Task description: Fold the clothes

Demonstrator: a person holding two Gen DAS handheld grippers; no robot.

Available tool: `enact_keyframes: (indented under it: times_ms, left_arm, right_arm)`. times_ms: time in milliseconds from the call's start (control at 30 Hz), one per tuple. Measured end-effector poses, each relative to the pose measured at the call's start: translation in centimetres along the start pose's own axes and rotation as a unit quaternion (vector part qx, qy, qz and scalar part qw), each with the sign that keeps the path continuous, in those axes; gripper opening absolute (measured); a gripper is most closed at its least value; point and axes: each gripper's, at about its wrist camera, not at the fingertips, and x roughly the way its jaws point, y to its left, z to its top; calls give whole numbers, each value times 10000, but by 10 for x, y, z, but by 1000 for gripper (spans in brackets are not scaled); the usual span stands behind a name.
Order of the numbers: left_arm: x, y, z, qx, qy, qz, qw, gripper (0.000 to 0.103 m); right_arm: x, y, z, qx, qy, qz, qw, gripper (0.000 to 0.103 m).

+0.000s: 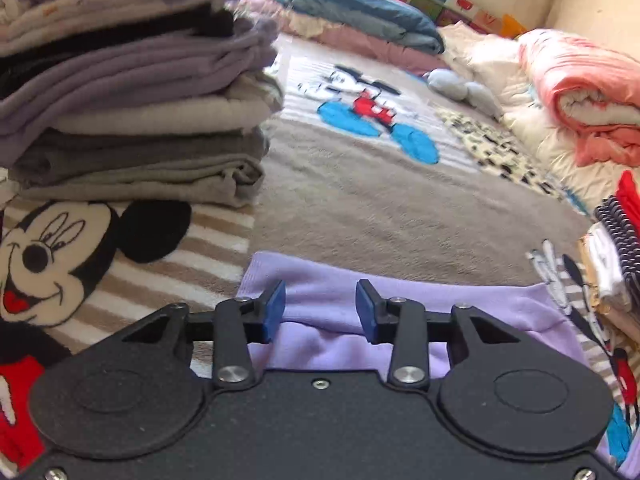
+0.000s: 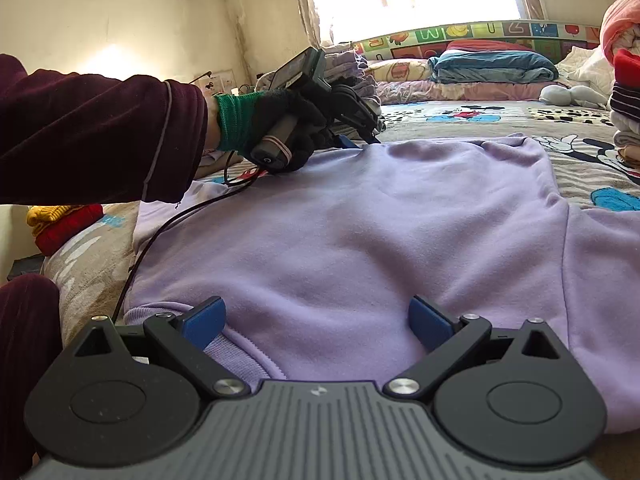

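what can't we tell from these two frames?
- Sweatshirt: the near hem sits behind the right gripper body in the right wrist view; the left wrist view shows only one edge.
- Left gripper: in the right wrist view its fingertips are hidden by the glove and mount, so contact with the cloth is unclear.
- Folded stack: its top and left side are cut off by the left wrist view's edge.
- Right pile: cropped and too small.

Letters "W" and "Z" show on the play mat [image 2: 460,34].
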Motion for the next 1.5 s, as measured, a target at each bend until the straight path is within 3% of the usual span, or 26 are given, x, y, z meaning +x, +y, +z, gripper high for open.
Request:
enact_keyframes:
  times_ms: [67,133,300,400,567,667,800,933,1133,1200,1267,1333,1400,1433,1467,1500]
  left_arm:
    - [-28,0,-9,75,-195,-67,9998,42]
    - [-56,7,-22,-2,-273,-159,9995,48]
    - [-137,49,-56,-696,-570,-156,9958,63]
    - [-180,70,-77,-937,-759,4,9927,64]
    - [-230,80,-124,-851,-1006,370,9906,64]
    - [-241,67,-156,-549,-1095,331,9919,64]
    - [-237,34,-198,218,-1188,246,9924,64]
    - [-199,20,-232,910,-583,672,9919,63]
    - [-214,-3,-240,1588,-1190,688,9777,59]
    - [-196,0,-242,1432,-697,650,9851,60]
    - [-191,7,-243,1226,-638,528,9890,62]
    - [-201,6,-238,1089,-699,349,9910,62]
    - [-205,25,-226,223,-770,-310,9963,62]
    - [-206,36,-220,-262,-793,-665,9943,62]
    - [-207,47,-213,-747,-812,-1017,9887,62]
    - [-202,62,-206,-1377,-790,-1363,9779,62]
  right_arm:
    - [0,0,0,0,-6,4,10000,98]
    - [-1,-1,1,23,-20,26,10000,98]
    - [-1,-2,2,23,-45,44,10000,98]
    - [-2,-1,2,13,-71,46,10000,98]
    - [-4,-1,2,43,-80,42,9999,98]
    - [-4,0,2,38,-76,13,10000,98]
    - [-4,3,3,-15,-83,-92,9999,98]
    - [-8,10,3,-175,-120,-365,9991,98]
    - [-21,22,2,-333,-216,-752,9964,97]
    - [-24,24,2,-295,-247,-733,9966,97]
    - [-24,28,3,-389,-194,-698,9966,97]
    - [-14,26,0,-284,269,-751,9964,99]
    - [-14,29,-4,-389,353,-803,9954,99]
    - [-15,31,-4,-402,430,-833,9948,99]
    - [-17,33,-3,-364,459,-835,9948,99]
    - [-20,33,-3,-285,450,-811,9953,99]
